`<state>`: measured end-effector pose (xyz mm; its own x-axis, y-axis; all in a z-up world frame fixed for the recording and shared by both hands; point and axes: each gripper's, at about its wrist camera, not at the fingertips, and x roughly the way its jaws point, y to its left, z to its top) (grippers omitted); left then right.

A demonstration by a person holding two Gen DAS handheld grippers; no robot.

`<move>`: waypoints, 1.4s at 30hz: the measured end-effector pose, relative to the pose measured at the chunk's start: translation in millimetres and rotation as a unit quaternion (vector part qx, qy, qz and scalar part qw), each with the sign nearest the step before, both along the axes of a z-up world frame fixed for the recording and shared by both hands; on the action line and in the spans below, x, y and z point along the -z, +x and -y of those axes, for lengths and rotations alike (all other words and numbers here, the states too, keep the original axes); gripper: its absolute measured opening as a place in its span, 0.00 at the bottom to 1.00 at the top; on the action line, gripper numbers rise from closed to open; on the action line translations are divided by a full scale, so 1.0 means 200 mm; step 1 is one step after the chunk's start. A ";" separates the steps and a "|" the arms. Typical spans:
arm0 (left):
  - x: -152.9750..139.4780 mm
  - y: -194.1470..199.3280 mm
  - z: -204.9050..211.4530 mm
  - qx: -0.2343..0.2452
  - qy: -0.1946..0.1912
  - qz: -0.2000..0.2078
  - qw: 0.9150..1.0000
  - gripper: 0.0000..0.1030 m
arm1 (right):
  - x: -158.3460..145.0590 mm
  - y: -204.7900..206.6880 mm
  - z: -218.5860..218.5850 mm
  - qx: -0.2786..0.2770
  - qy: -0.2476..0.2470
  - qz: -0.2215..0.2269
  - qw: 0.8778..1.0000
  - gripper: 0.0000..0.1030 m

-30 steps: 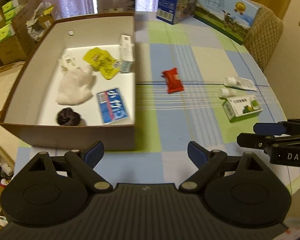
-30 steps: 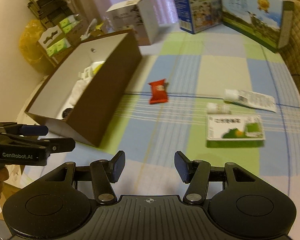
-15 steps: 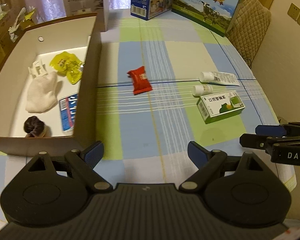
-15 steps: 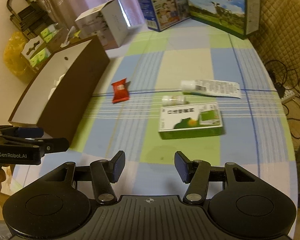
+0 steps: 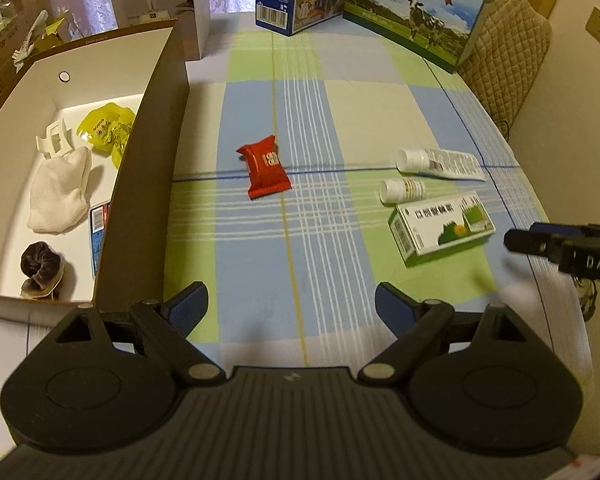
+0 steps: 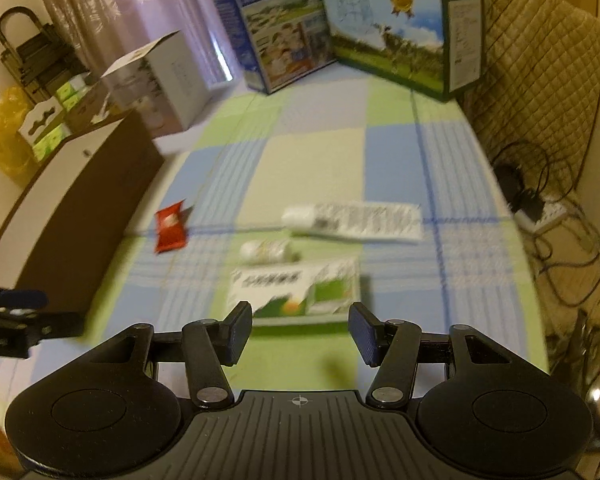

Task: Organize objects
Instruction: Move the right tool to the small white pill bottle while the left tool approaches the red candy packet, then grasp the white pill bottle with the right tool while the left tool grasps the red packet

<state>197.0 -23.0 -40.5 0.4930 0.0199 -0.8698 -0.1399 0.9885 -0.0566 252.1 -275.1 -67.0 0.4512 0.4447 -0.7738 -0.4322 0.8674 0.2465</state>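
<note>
Between open right tongs (image 6: 300,330): green carton (image 6: 296,294), untouched; left tongs (image 5: 291,308) open, empty.

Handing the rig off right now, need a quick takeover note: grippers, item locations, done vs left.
Left gripper: open, empty, above the near table edge beside the brown box.
Right gripper: open, empty, lined up just short of the green-and-white carton.
Done, in the box: white cloth, yellow packet, white clip, dark scrunchie, a blue packet partly hidden by the wall.
Left, on the tablecloth: red sachet, white tube, small white bottle, carton.
Likely next: carton.
</note>
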 end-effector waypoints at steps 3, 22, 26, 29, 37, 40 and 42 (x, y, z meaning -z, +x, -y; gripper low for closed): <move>0.02 0.04 -0.01 -0.010 0.003 0.004 1.000 0.86 | 0.02 0.10 0.01 -0.002 0.009 -0.004 1.000 0.50; 0.14 0.36 -0.10 -0.029 0.021 -0.003 0.999 0.86 | 0.26 0.35 -0.46 -0.034 -0.047 -0.043 0.997 0.50; 0.18 0.40 -0.14 -0.031 0.021 -0.011 0.999 0.86 | 0.31 0.38 -0.51 -0.029 -0.054 -0.057 0.996 0.50; 0.20 0.43 -0.16 -0.029 0.016 -0.016 0.999 0.85 | 0.33 0.40 -0.54 -0.020 -0.064 -0.057 0.996 0.50; 0.24 0.50 -0.18 -0.024 0.013 -0.021 0.999 0.85 | 0.37 0.38 -0.58 -0.020 -0.091 -0.033 0.995 0.42; 0.25 0.52 -0.18 -0.022 0.012 -0.023 0.999 0.85 | 0.35 0.38 -0.55 -0.019 -0.081 -0.032 0.996 0.42; 0.26 0.54 -0.18 -0.022 0.010 -0.024 0.999 0.85 | 0.31 0.39 -0.53 -0.017 -0.069 -0.029 0.997 0.42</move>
